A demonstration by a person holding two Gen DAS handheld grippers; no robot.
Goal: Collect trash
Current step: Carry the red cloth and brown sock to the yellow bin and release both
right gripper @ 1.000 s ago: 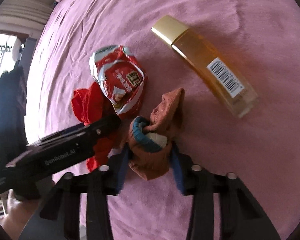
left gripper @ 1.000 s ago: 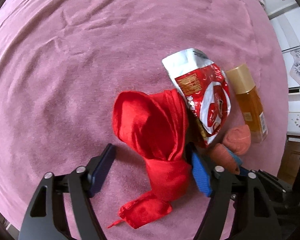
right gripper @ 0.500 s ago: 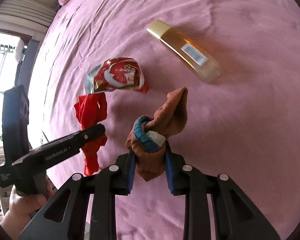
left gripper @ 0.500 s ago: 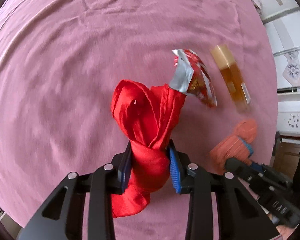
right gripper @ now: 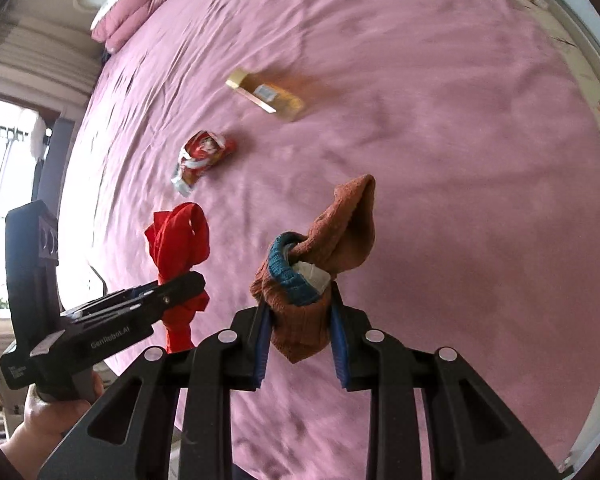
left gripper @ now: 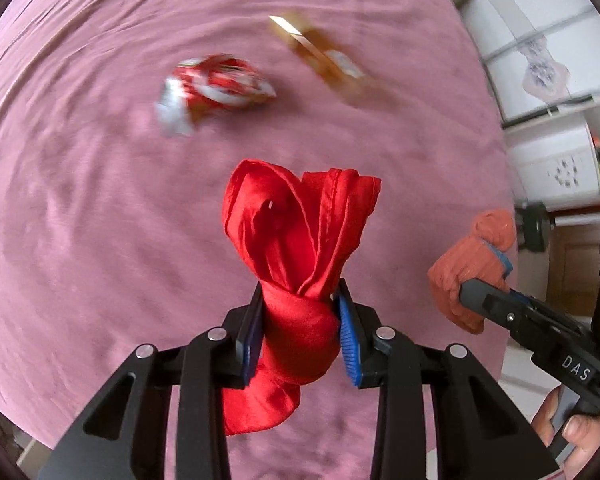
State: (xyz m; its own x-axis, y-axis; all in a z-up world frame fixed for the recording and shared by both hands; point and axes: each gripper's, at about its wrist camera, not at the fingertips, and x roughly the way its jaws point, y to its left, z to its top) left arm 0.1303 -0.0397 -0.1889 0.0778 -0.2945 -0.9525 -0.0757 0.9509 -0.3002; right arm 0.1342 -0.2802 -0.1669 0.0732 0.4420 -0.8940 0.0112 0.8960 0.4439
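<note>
My left gripper (left gripper: 300, 332) is shut on a knotted red cloth (left gripper: 296, 240), held up off the pink bedspread (left gripper: 80, 240). My right gripper (right gripper: 300, 332) is shut on an orange-brown sock with a blue cuff (right gripper: 324, 248), also lifted clear of the bed. Each gripper shows in the other's view: the sock (left gripper: 472, 264) at the right, the red cloth (right gripper: 180, 244) at the left. A crumpled red-and-silver snack wrapper (left gripper: 212, 88) (right gripper: 200, 156) and an amber bottle with a gold cap (left gripper: 324, 60) (right gripper: 268, 96) lie on the bedspread farther off.
White cabinets (left gripper: 548, 80) stand past the bed's right edge. Pink pillows (right gripper: 136, 12) lie at the far end of the bed, with a bright window (right gripper: 4, 200) to the left. A hand (right gripper: 56, 416) holds the left gripper's handle.
Both grippers closed on their items, the red cloth and the sock, and lifted them off the bed. The wrapper and the bottle now lie farther away in both views.
</note>
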